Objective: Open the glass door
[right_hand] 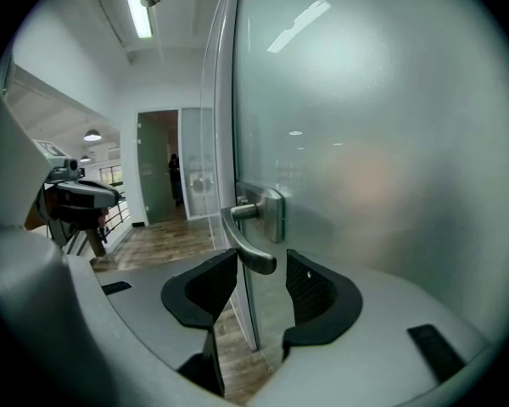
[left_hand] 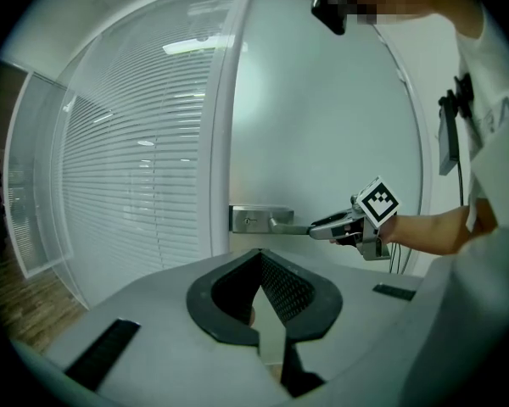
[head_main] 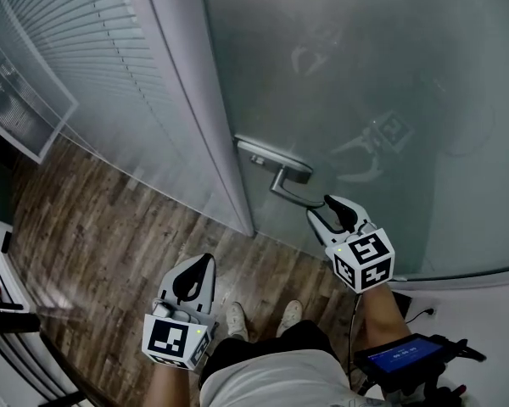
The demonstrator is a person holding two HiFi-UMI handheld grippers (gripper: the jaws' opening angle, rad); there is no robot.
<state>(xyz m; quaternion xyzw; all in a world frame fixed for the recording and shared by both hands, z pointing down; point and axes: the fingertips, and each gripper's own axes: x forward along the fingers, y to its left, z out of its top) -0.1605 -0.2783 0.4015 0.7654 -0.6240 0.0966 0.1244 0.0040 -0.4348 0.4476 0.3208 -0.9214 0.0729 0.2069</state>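
Right, starting at the right gripper [right_hand: 261, 268]: spread wide, free tip of the door handle [right_hand: 248, 242] sitting in the gap, pads not closed on it. Same story from the head view: right gripper [head_main: 329, 212] levelled at the lever end, door handle [head_main: 290, 176] jutting off its metal plate [head_main: 256, 151] near the door's edge.

Over to the left gripper [left_hand: 261, 259]: pressed together at the tips, pinching nothing, hanging low and well back from the door. Seen from above, left gripper [head_main: 202, 265] over the wooden floor [head_main: 110, 227], near a pair of pale shoes [head_main: 236, 316].

Out to the glass door [head_main: 365, 66] itself: frosted, upright, filling the space right ahead, edge tucked just beside the white frame post [head_main: 187, 83]. Impossible to tell whether latched or a crack ajar. Past that post, slatted blinds [head_main: 76, 75] behind glass. Down at bottom right of the head view, a small device with a blue screen [head_main: 403, 353].
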